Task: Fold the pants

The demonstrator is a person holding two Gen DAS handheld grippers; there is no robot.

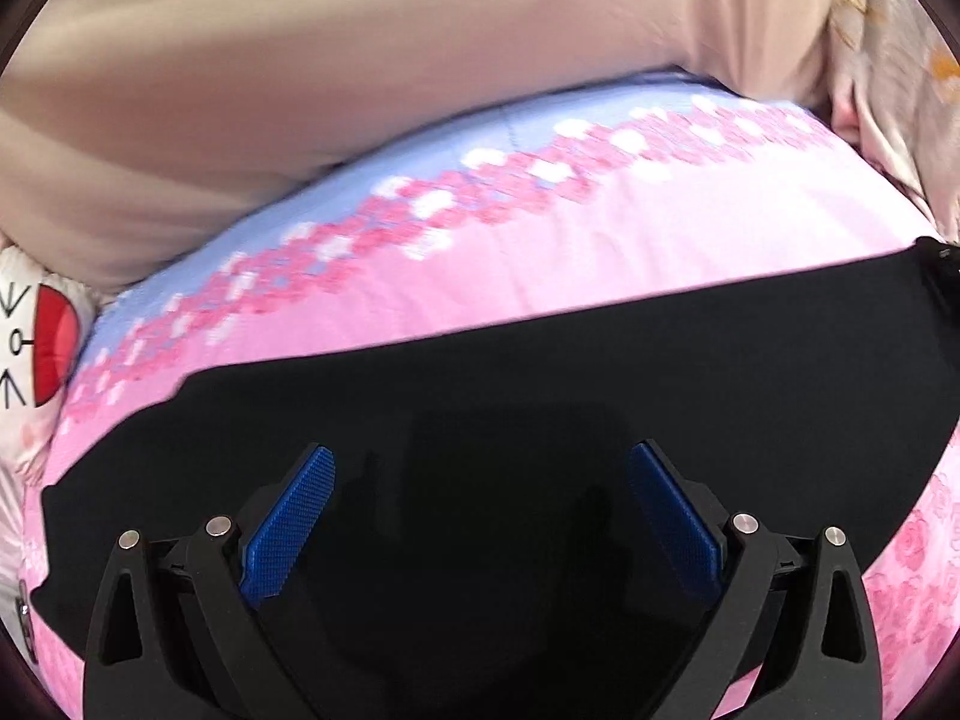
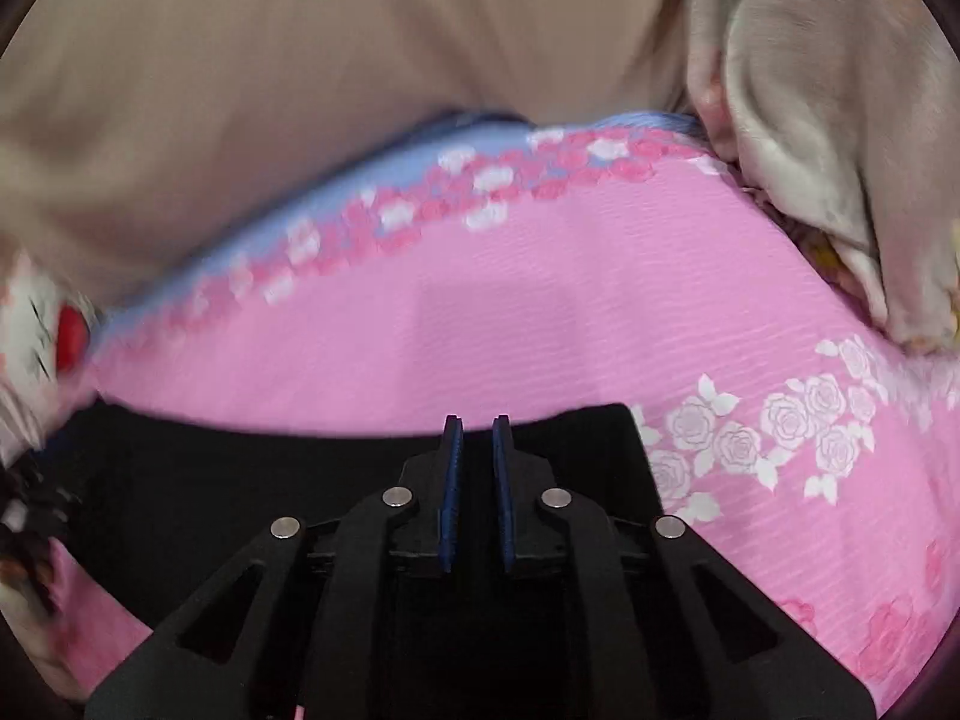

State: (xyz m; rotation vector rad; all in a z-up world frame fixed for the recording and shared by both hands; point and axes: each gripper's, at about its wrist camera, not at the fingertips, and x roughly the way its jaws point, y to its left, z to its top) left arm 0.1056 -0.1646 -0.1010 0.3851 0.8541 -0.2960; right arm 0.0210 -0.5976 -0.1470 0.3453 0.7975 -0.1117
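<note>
The black pants (image 1: pixel 540 372) lie flat as a wide band on a pink flowered bed sheet (image 1: pixel 600 252). My left gripper (image 1: pixel 480 468) hovers over the middle of the pants with its blue pads (image 1: pixel 288 528) spread wide and nothing between them. In the right wrist view the pants (image 2: pixel 240 480) lie below and left, with a squared corner (image 2: pixel 624 420) at right. My right gripper (image 2: pixel 478 426) sits over the far edge of the pants with its blue pads (image 2: pixel 451 480) nearly together; a narrow gap shows and I cannot tell whether cloth is pinched.
A beige quilt (image 1: pixel 360 60) lies bunched along the far side of the bed. A white pillow with a red cartoon mark (image 1: pixel 54 348) sits at the left. A crumpled pale blanket (image 2: pixel 810 120) lies at the right. White rose prints (image 2: pixel 780 426) mark the sheet.
</note>
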